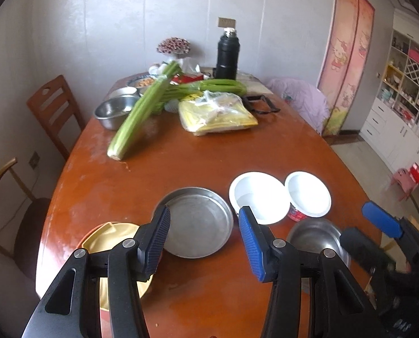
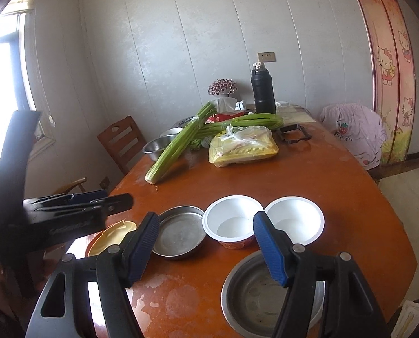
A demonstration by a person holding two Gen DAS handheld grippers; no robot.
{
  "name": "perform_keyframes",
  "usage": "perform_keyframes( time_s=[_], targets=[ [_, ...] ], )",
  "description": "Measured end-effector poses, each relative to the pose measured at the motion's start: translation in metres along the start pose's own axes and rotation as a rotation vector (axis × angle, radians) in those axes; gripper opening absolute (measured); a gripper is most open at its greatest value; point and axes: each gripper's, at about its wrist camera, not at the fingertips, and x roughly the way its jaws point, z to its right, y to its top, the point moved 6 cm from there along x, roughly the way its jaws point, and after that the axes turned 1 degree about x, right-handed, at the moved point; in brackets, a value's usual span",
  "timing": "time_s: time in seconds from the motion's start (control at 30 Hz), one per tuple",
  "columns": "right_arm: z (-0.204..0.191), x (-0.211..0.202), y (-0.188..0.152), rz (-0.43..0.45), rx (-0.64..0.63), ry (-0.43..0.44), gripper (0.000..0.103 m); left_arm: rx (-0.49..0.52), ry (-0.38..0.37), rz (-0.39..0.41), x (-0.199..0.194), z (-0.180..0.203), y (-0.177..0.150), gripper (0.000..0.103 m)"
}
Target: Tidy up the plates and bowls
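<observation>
Orange-brown wooden table (image 1: pixel 209 152). Grey metal plate (image 1: pixel 201 222); left of it yellow dish (image 1: pixel 108 239) with red rim, right of it two white bowls (image 1: pixel 258 197) (image 1: pixel 308 193), red printed sides. Silver steel bowl (image 2: pixel 265 290). Beyond plate: green celery (image 1: pixel 139 112), yellow packet (image 1: pixel 217 115), black flask (image 1: pixel 227 56). Pink cartoon-cat curtain (image 2: pixel 392 64). Blue ribbed pads (image 1: pixel 251 245) on black grippers.

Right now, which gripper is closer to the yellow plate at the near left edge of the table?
Left. The left gripper hangs open just above and beside the yellow plate; the right gripper, also open, sits farther right, over the steel bowl.
</observation>
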Motion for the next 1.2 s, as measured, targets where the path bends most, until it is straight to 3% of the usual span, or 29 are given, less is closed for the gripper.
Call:
perform_keyframes(
  time_s=[0.23, 0.53, 0.83, 1.2],
  targets=[
    [0.002, 0.018, -0.017, -0.06, 0.057, -0.017, 0.072, 0.041, -0.044, -0.057, 0.029, 0.002, 0.003, 0.052],
    [-0.007, 0.075, -0.052, -0.218, 0.101, -0.058, 0.073, 0.085, 0.012, -0.129, 0.084, -0.021, 0.0, 0.052],
    [-0.03, 0.132, -0.068, -0.324, 0.124, -0.05, 0.073, 0.042, 0.083, -0.215, 0.136, -0.068, -0.003, 0.052],
    [-0.035, 0.168, -0.076, -0.396, 0.154, -0.085, 0.073, -0.02, 0.058, -0.332, 0.188, -0.078, -0.013, 0.052]
  ],
)
